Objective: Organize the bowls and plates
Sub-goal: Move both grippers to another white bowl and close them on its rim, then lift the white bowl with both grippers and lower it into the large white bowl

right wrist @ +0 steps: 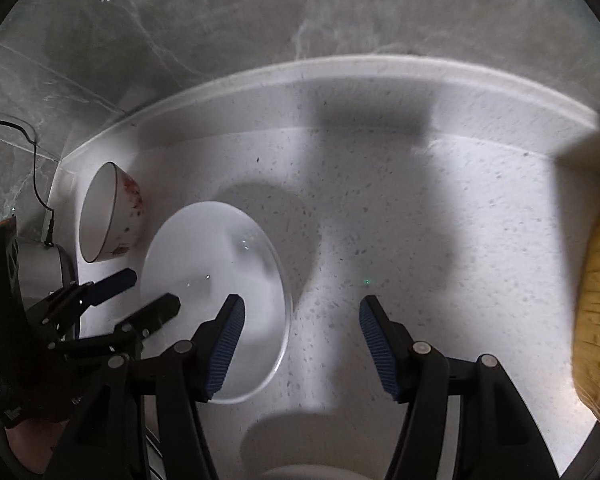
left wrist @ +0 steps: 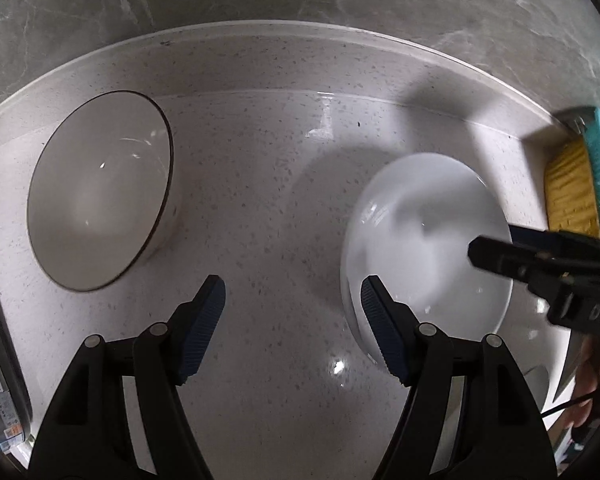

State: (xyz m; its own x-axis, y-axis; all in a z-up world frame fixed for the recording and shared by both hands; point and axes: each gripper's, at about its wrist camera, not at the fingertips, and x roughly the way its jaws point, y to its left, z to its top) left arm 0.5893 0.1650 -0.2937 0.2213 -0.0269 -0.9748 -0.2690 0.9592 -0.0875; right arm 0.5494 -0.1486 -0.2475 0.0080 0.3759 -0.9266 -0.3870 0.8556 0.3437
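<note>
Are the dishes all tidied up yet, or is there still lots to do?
Not yet. Nothing looks stacked: the white plate and the patterned bowl sit separately on the counter. The left gripper and right gripper are both open and hold nothing, though both are near the plate. Grabbing, moving and stacking the dishes is still left.

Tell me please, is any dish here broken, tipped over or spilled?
Nothing stands out. The white plate lies flat on the speckled counter, and the bowl with red pattern stands upright beside it, apart. No cracks or spills show. Both tools, left and right, are open and hold nothing.
</note>
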